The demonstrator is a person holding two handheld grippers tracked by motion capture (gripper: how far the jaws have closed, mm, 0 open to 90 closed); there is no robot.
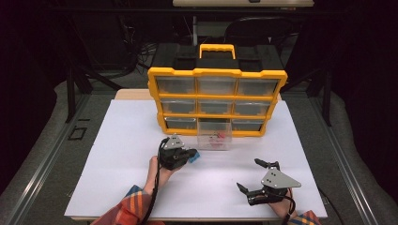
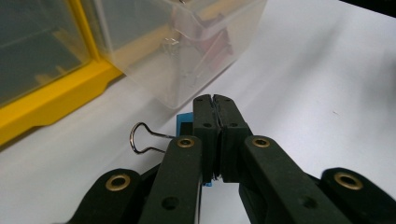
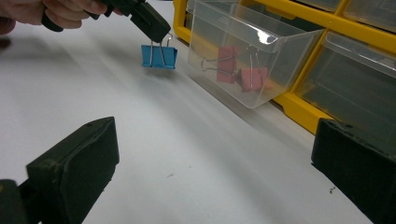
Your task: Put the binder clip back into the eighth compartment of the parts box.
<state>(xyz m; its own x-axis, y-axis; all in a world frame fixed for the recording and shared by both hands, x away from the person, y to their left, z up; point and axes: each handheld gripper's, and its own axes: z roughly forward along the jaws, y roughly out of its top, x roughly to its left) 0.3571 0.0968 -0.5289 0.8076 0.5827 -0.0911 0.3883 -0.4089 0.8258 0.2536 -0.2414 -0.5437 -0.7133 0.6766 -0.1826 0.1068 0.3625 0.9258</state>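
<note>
**A:** While you hold the blue binder clip (image 3: pixel 159 56) by its wire handles, it hangs just above the white table (image 1: pixel 141 187), close to the clear drawer (image 3: pixel 243 51) that is pulled out of the yellow organizer (image 1: pixel 217 101).

**B:** So your left gripper (image 2: pixel 215 100) is closed on it?

**A:** Yes. In the left gripper view your two jaws are pressed together at the tips, and the blue body of the clip shows just behind them. One wire loop sticks out to the side of the jaws. In the right gripper view the clip hangs under the jaw tips with its blue part down.

**B:** And what lies in the drawer?

**A:** I see red binder clips (image 3: pixel 243 74) inside it, two I think, but the plastic blurs them. The drawer stands on the table in front of the bottom row of the organizer.

**B:** Where is your other hand?

**A:** Your right gripper (image 1: pixel 256 176) rests low near the front edge of the table, well apart from the clip. Its jaws stand wide apart, with nothing between them.
</note>
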